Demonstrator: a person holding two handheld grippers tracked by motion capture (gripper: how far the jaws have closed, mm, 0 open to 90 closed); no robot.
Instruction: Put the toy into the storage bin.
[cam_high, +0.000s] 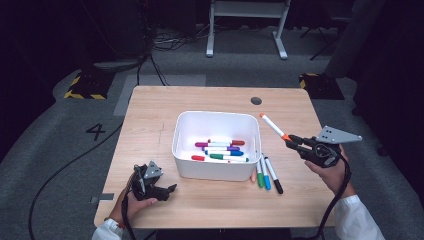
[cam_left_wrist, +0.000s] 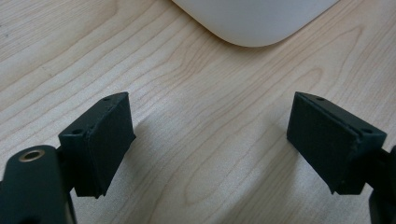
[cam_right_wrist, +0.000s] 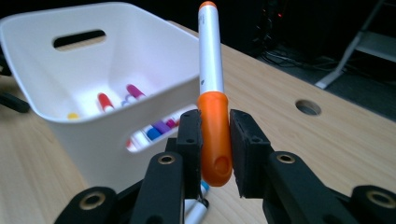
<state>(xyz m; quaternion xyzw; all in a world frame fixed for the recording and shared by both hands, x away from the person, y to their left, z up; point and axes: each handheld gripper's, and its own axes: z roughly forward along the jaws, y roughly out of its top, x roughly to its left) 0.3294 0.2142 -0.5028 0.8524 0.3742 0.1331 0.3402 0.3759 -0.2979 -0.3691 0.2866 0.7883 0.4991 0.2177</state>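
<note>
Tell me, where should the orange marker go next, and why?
Probably over the white bin, then let go. The right hand-held gripper is shut on the orange marker, held up beside the bin. Other markers already lie inside, and three more wait on the table.

Markers (cam_high: 220, 150) lie in the bin (cam_high: 216, 172); three more (cam_high: 267, 174) beside its right wall.
</note>
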